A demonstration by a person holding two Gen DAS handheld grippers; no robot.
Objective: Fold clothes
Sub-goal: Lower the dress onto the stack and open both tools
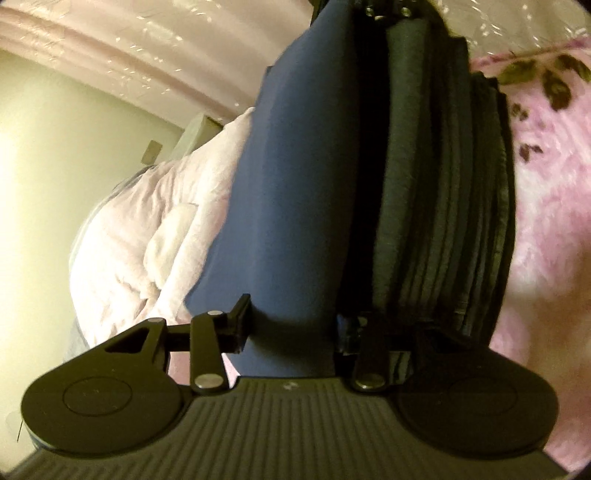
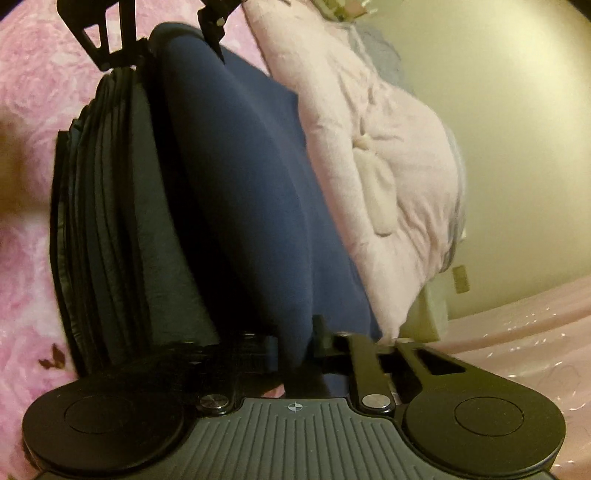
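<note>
A navy blue garment (image 1: 295, 184) is stretched as a thick fold between my two grippers, beside a stack of dark grey folded clothes (image 1: 443, 203). In the left wrist view my left gripper (image 1: 295, 332) has the garment's near end filling its jaws, and both pads touch the cloth. My right gripper (image 1: 388, 11) shows at the far end. In the right wrist view my right gripper (image 2: 295, 343) pinches the navy blue garment (image 2: 240, 184) tightly. My left gripper (image 2: 177, 40) grips the far end, next to the grey stack (image 2: 110, 203).
The clothes rest on a fluffy pink floral blanket (image 1: 546, 203) (image 2: 26, 277). A bunched pale pink duvet (image 1: 147, 229) (image 2: 388, 147) lies beside the garment. A cream wall (image 1: 55, 147) and a shiny pink cover (image 2: 517, 332) lie beyond.
</note>
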